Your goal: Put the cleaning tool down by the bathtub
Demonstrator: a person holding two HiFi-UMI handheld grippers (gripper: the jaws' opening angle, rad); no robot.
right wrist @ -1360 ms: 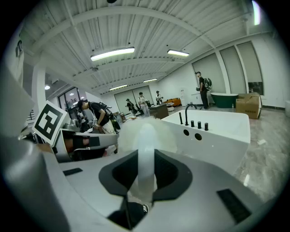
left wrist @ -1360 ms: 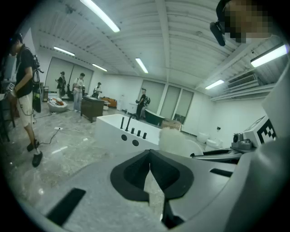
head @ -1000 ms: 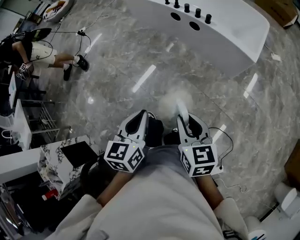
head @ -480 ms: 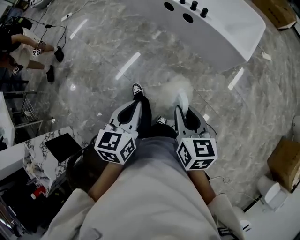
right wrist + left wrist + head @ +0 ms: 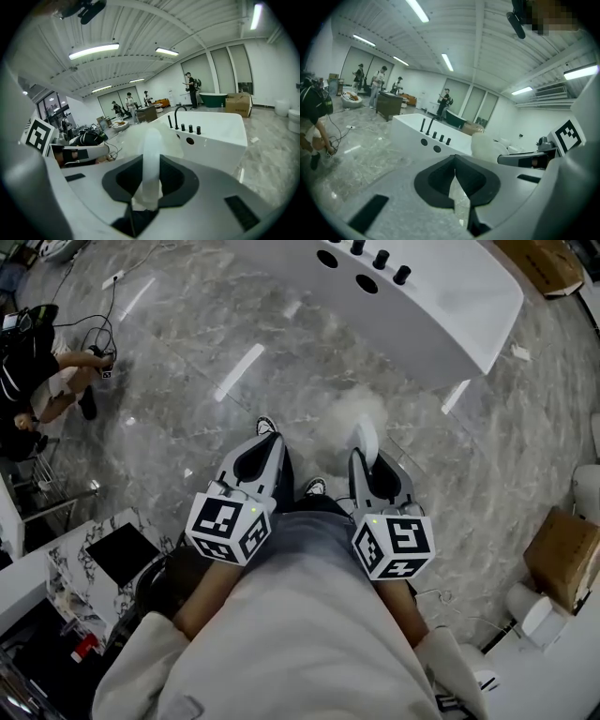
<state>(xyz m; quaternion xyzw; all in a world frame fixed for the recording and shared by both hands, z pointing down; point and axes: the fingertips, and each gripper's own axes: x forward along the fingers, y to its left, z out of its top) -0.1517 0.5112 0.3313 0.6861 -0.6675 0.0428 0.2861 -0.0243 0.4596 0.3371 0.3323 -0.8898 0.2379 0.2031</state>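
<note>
Carried slightly nearer the white bathtub since a second ago. Pinching the fluffy white duster by its handle in the right gripper, above the marble floor. Left gripper pressed together, empty.

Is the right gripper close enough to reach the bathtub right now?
Probably not yet. The right gripper, shut on the cleaning tool, hangs apart from the bathtub with marble floor between them. Nothing blocks the way, so a step closer should do.
</note>
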